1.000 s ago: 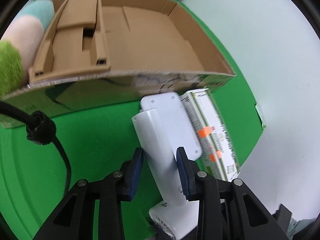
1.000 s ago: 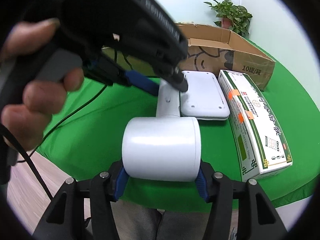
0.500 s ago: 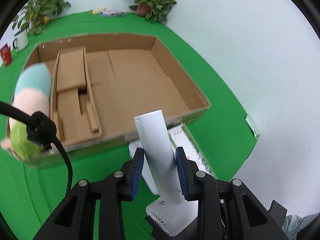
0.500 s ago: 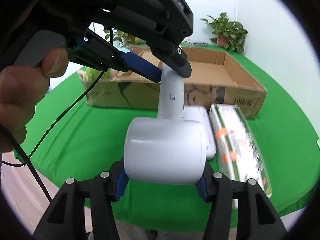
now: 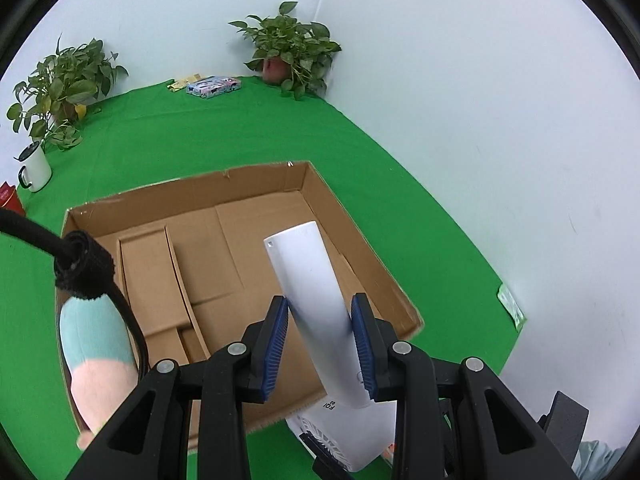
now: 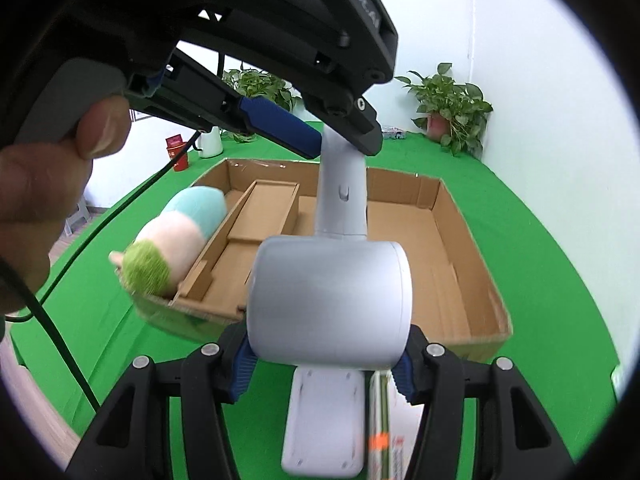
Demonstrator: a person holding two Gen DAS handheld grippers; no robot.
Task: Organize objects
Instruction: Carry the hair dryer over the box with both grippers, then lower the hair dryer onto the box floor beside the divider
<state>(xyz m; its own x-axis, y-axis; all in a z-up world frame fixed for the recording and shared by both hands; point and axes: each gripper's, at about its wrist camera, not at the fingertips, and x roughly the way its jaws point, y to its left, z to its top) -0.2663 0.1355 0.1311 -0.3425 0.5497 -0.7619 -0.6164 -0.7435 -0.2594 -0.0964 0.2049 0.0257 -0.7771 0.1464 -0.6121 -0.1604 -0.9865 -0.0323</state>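
Both grippers' fingers clamp white hair dryer (image 5: 316, 304): left (image 5: 320, 344) handle, right (image 6: 324, 364) glossy barrel.

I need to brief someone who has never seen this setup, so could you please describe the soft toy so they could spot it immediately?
Start at the big open cardboard box on the green cloth. The soft toy lies in the narrow compartment along one side of the box, beside the cardboard divider. It is the only plush item: a rounded roll banded teal, pale pink and fuzzy green.
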